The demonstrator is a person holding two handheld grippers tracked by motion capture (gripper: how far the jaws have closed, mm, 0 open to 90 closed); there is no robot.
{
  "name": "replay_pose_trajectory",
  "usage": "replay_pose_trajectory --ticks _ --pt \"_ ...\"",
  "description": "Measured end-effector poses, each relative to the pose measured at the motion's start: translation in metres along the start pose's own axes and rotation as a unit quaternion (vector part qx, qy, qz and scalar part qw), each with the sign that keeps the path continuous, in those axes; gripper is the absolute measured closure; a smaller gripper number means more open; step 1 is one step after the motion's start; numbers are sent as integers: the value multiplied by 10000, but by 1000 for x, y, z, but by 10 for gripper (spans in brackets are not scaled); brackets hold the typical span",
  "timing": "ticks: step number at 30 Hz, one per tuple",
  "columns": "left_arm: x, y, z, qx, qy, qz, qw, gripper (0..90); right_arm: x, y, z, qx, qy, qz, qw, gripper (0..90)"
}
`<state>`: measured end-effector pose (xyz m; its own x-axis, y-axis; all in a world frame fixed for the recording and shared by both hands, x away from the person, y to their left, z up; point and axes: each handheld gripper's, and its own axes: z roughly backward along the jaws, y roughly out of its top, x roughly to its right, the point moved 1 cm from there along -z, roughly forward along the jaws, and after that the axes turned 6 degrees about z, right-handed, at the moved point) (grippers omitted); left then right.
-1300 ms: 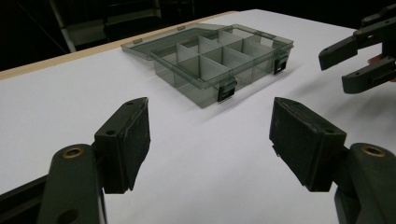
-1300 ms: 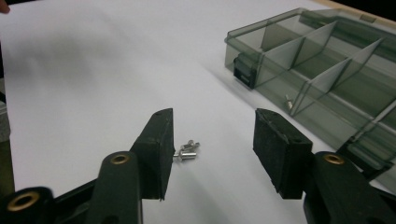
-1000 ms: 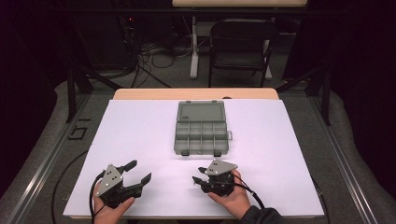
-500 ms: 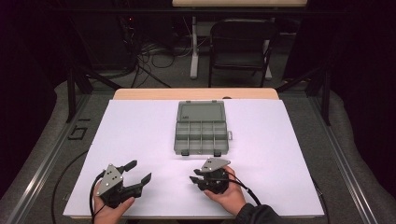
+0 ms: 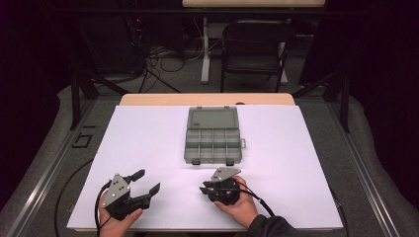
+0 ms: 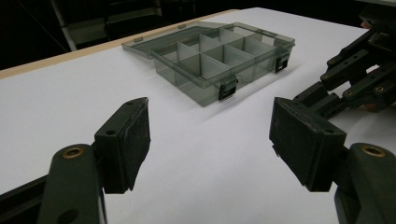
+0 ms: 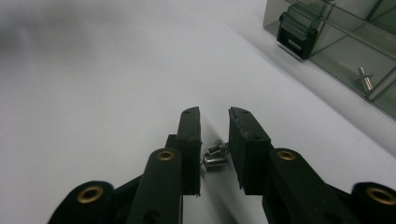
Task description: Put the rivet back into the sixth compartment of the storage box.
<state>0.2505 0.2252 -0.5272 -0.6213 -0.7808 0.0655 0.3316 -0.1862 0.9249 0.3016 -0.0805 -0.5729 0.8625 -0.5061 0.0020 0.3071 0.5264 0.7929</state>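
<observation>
The small metal screws lay on the white table between the jaws of your right gripper, low down near the jaw roots. There looked to be two of them, side by side and touching. Their long axes ran roughly across the gap, from one jaw toward the other, tilted slightly upward in the right gripper view; which ends were the heads I could not tell. Your jaws stood narrow around them, with a slim gap left; whether the pads touched the metal could not be told.

Compared with a second earlier, your right gripper had moved a little toward your left and closer to your edge of the table, with the hand turned so the jaws pointed left. Your left gripper had kept its place, jaws spread wide and holding nothing, resting near the front left of the table.

In the left gripper view, those wide jaws framed bare table, with the right gripper at the right edge.

Farther out, the grey compartment box sat in the middle of the table, its lid open and laid flat behind it, two latches facing you. The right gripper view showed one small metal part lying in a near compartment; the other compartments I could see looked empty.
</observation>
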Motion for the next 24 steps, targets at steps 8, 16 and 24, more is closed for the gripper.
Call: replay_pose_trajectory --ticks 8,16,24 --pt "0 0 0 31 5 1 10000 294 0 -1 -2 -85 17 -11 10000 793" --pt "0 0 0 31 4 0 10000 294 0 -1 -3 -13 -10 -26 10000 798" --pt "0 0 0 26 2 -2 10000 294 0 0 -2 -51 -15 -14 10000 799"
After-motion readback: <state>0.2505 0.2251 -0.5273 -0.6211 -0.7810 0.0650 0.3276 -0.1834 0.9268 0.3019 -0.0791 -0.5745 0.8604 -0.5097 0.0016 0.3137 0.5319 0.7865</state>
